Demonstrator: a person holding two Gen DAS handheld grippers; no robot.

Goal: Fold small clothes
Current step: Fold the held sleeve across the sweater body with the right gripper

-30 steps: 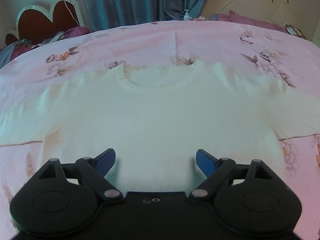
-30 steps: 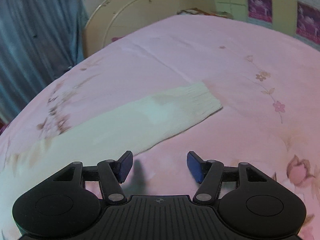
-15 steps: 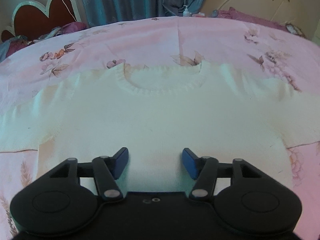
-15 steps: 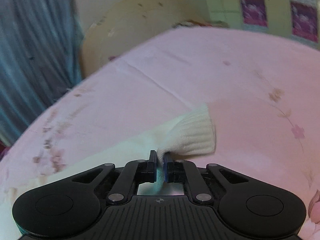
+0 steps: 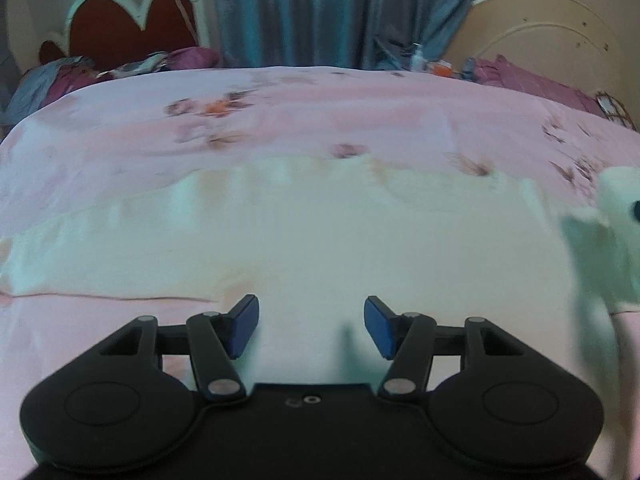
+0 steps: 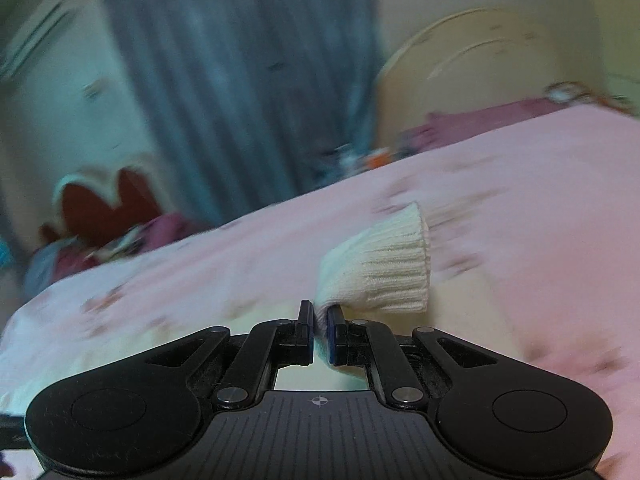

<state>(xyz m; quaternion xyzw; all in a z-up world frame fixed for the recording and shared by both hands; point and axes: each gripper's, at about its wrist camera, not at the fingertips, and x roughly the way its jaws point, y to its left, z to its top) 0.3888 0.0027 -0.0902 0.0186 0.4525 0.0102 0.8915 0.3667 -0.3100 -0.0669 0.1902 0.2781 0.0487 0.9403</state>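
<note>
Cream knit sweater [image 5: 320, 240] lies flat on the pink bedspread [image 5: 280, 120]; right gripper [image 6: 319, 334] just clamped its ribbed cuff [image 6: 384, 268] and lifted it inward, so sleeve fold's underway; left gripper [image 5: 311, 326] narrowed but hovers empty above the body.

A bed with a pink floral sheet [image 5: 320, 112] fills the room. Behind it hang grey-blue curtains [image 5: 340, 8], flanked by a red heart-shaped headboard [image 5: 132, 24] and a cream arched headboard [image 5: 552, 52].

Wrist views low over shared bed [image 5: 320, 120]
</note>
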